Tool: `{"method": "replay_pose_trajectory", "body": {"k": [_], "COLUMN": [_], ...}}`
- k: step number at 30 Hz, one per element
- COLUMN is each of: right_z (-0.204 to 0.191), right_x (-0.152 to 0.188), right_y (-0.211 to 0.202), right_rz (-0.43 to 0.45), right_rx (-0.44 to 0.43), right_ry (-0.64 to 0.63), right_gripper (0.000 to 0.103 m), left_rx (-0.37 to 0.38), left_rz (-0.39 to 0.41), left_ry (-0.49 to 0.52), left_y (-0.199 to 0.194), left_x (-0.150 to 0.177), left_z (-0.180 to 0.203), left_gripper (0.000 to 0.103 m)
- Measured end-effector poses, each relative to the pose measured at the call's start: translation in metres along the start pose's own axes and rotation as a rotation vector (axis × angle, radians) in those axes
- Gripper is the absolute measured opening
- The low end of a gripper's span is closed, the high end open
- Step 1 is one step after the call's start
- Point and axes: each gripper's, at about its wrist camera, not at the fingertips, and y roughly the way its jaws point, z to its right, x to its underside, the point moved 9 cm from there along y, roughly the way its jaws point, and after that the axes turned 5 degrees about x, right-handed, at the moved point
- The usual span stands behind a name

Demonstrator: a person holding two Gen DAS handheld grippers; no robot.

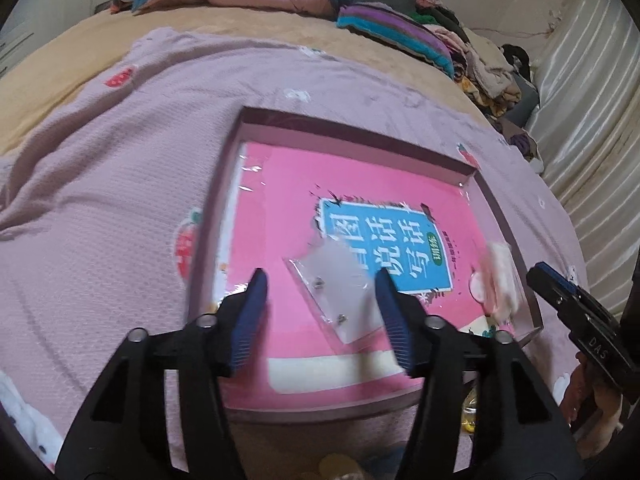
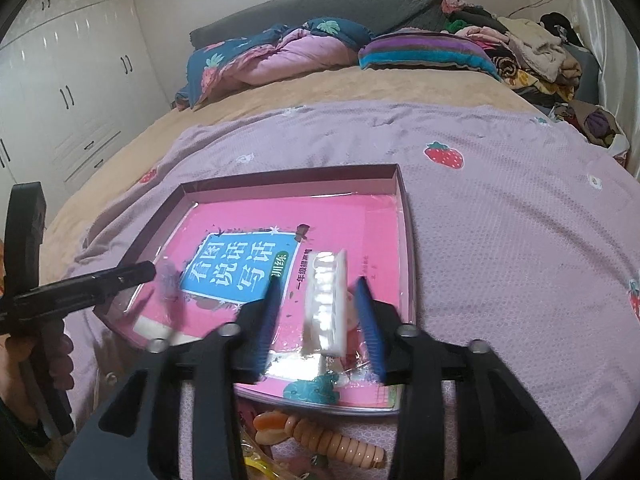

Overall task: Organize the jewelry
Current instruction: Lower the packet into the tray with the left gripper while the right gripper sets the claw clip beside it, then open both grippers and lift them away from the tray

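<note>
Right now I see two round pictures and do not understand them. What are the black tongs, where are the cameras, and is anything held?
A person holds one tool in each hand; each ends in a two-finger gripper with a camera looking along the fingers. One picture comes from the left gripper, one from the right gripper. On a lilac blanket sits a shallow box holding a pink book. A clear bag and a blurred white clip are there, each between open fingers. Nothing is gripped.

clear earring bag [image 1: 340, 296], white hair clip [image 2: 326, 300], both blurred, in shallow box [image 2: 402, 196]
</note>
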Motion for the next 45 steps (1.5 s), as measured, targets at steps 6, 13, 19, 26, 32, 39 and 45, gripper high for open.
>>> {"method": "replay_pose_trajectory", "body": {"k": [6,13,19,26,32,39,45], "right_z": [-0.002,0.000,0.006,0.010,0.002,-0.006,-0.012], "right_x": [-0.005,-0.013,-0.016,-0.017,-0.019,-0.013,0.000], "right_y": [-0.013,-0.035,-0.056,-0.088,-0.120,-0.144,-0.157], "right_rz": [0.042,0.100,0.130,0.163,0.208,0.219,0.208], "right_rx": [-0.005,0.010,0.028,0.029,0.026,0.010,-0.003], "right_ry": [0.004,0.005,0.022,0.047,0.027,0.006,-0.004], "right_gripper": [0.075,0.093,0.097,0.097,0.098,0.099,0.099], "left_rx": [-0.026,-0.057,-0.050,-0.045,-0.026,-0.018,-0.017], "left_rz": [0.061,0.114,0.135,0.154,0.170,0.194,0.191], "left_ry": [0.005,0.005,-0.010,0.001,0.022,0.040,0.053], "left_y": [-0.027,-0.054,-0.071,-0.090,-0.109,-0.132,-0.145], "left_x": [-0.010,-0.022,-0.027,-0.025,-0.010,0.005,0.020], "left_z": [-0.006,-0.013,-0.013,-0.001,0.016,0.032,0.039], "left_gripper": [0.072,0.092,0.093,0.093,0.093,0.093,0.093]}}
